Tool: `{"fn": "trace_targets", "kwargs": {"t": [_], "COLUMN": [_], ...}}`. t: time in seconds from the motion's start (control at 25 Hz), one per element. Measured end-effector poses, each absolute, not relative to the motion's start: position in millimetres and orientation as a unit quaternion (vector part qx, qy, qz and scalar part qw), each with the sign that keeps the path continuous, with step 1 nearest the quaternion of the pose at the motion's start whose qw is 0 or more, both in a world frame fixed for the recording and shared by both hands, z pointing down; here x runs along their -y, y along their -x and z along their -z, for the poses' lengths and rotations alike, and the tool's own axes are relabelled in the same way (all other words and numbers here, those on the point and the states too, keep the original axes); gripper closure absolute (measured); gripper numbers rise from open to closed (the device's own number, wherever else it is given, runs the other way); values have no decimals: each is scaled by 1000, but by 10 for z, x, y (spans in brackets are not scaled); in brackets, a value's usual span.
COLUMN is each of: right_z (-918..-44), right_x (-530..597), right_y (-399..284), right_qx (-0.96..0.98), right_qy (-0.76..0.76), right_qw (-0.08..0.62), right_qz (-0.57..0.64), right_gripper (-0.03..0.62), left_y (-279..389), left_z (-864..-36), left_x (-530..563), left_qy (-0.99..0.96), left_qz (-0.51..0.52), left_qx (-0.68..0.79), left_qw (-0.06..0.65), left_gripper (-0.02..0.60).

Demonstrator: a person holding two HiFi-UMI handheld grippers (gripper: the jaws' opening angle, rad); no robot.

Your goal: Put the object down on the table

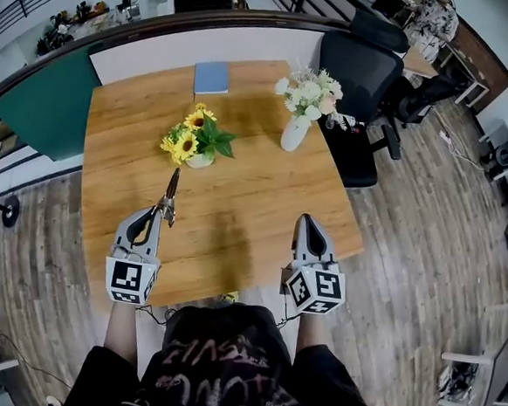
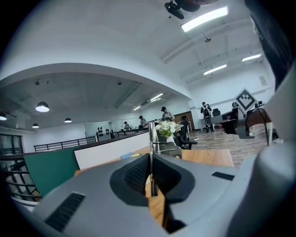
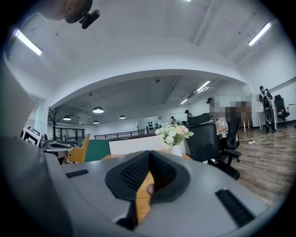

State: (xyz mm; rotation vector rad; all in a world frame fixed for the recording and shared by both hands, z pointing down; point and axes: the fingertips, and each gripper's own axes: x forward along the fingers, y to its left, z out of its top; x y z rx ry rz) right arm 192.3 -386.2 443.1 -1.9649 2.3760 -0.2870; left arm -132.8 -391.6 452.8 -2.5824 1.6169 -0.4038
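At the lower left of the head view, the left gripper is clamped tight on a slim metal tool, jaws pretty much fully together with just the thin handle pinched between the pads. Its own view shows the same thing: the left gripper squeezing the tool, which sticks out past the tips.

The right gripper sits at lower right over the bench edge. Its jaws are closed too, and I see nothing between them in the right gripper view.

Step-wise I'd call this the carry-and-lower bit. The tool looks held above the wood, not lying on it, though I can't tell the gap for sure.

The tool's long axis runs up the frame with a slight lean to the right. Its dark tip aims at the sunflower pot but stops well short of it.

Next move, my guess: drop the gripper until the tool lies flat on bare wood, then open the jaws. There's plenty of free bench in front of the flowers, so no reason to crowd the pot.
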Motion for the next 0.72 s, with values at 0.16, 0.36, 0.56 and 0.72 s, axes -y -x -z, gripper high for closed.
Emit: {"fn": "trace_targets", "kwargs": {"t": [0.16,0.36,0.56,0.72], "right_z": [-4437,-4443,-4486,-4501], "right_x": [4023,4188,4263,4343], "right_y": [-2008,-2024,-1987,-1945], "right_qx": [-772,-779,-784,-789], "right_qy": [630,622,616,609], "right_qw": [21,22,11,13], "right_qz": [84,80,74,75], "right_gripper": [589,589,589,589], "left_y": [1249,1109,998,853], "left_z": [-4561,-4460,-4589,-4708], "left_x": [4058,4280,4425,4535], "left_qy": [834,832,827,814], "left_qz": [149,176,240,306], "left_qx": [-529,-518,-493,-458], "left_qw": [49,87,126,186], "left_gripper": [565,565,565,565]}}
